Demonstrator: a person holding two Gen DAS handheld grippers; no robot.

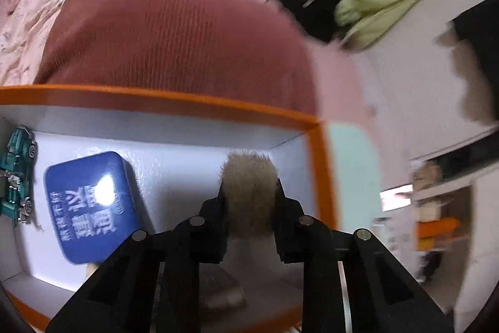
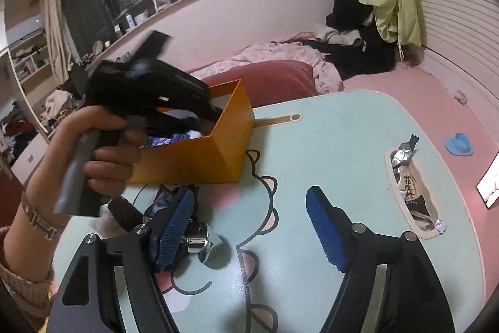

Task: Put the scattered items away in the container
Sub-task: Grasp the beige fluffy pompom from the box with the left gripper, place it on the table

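The left tongs (image 1: 249,202), angled steeply down over the orange box (image 1: 315,152), are gripping a beige fuzzy tuft (image 1: 248,177) whose bristly end is pointing away. A bare hand (image 2: 103,152) is holding that tool at the box's left. The right tongs (image 2: 249,227) are gaping open over the counter (image 2: 343,130), beside a chrome piece (image 2: 202,242).

Mint table (image 2: 358,127) (cartoon print), orange box (image 2: 199,158), snack packet (image 2: 408,183)

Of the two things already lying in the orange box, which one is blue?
The rectangular tin with white characters is blue; the toy car beside it is green.
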